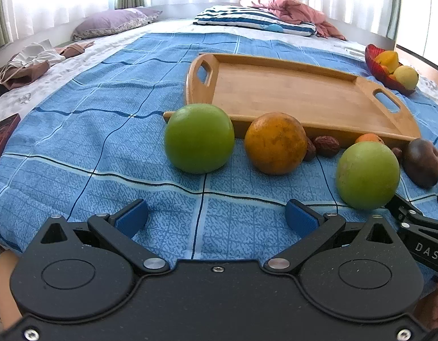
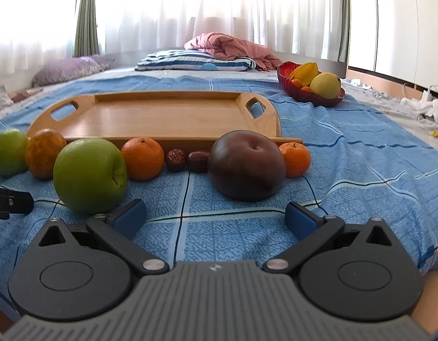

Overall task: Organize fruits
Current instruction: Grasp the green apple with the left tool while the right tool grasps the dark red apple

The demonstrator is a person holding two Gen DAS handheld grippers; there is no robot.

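Observation:
An empty wooden tray point(image 1: 289, 93) point(image 2: 167, 118) lies on the blue bedspread. Fruit sits in a row in front of it: a green apple point(image 1: 199, 138) point(image 2: 8, 152), a large orange point(image 1: 275, 143) point(image 2: 45, 153), a second green apple point(image 1: 368, 175) point(image 2: 89, 174), a mandarin point(image 2: 142, 157), two dried dates point(image 2: 176, 159), a dark plum point(image 2: 246, 164) point(image 1: 423, 162) and another mandarin point(image 2: 295, 159). My left gripper point(image 1: 216, 218) is open, short of the first apple and the orange. My right gripper point(image 2: 214, 218) is open just before the plum.
A red bowl point(image 2: 312, 95) point(image 1: 373, 65) with yellow fruit stands at the back right. Pillows point(image 2: 196, 62), a purple pillow point(image 1: 113, 22) and a pink blanket point(image 2: 227, 45) lie at the far end. Clothes point(image 1: 28, 62) lie at the left. The right gripper's body point(image 1: 420, 227) shows in the left view.

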